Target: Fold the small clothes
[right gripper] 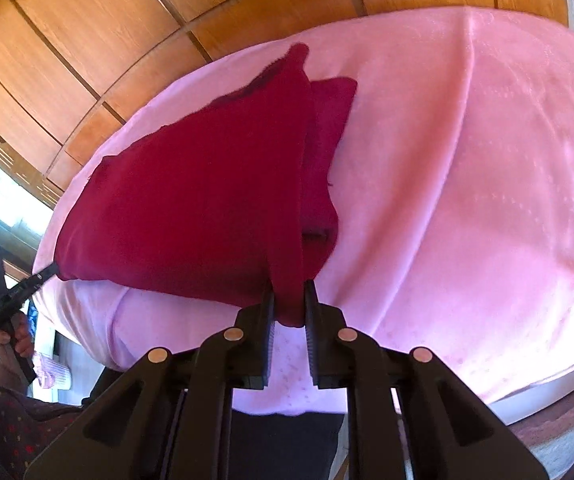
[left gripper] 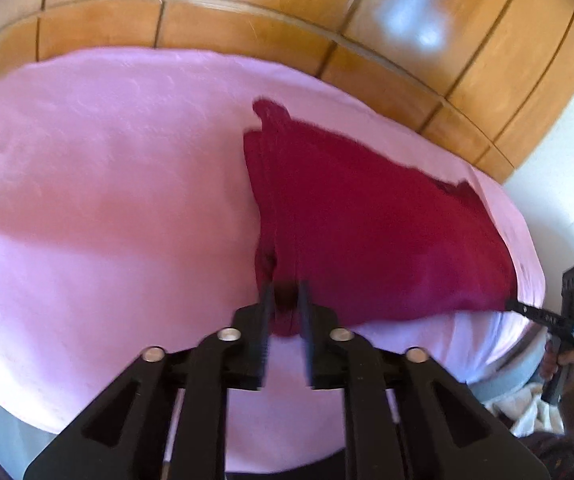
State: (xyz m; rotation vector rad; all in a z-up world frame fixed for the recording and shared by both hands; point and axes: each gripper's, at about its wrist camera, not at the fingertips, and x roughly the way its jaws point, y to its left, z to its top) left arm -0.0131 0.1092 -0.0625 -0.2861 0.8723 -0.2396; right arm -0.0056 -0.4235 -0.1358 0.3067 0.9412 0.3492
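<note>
Pink bedding [left gripper: 107, 184] spreads wide and bare beside us, wooden panelling [left gripper: 247, 28] behind. Our left gripper [left gripper: 285, 304] and right gripper [right gripper: 289, 304] each pinch a near corner of the crimson garment [left gripper: 367, 220] (far edge resting near the bed's edge).

Room vs. obstacles on the pink sheet

Left-wrist view: wide bare pink sheet [left gripper: 107, 184] lies left of the red garment [left gripper: 359, 224], nothing on it, free passage there. Garment stretches taut betw. left gripper [left gripper: 286, 300] and right gripper [left gripper: 511, 304], blocking the near-right part. Wooden panel wall [left gripper: 247, 28] closes the far side. Right-wrist view: sheet right of garment bare too.
</note>
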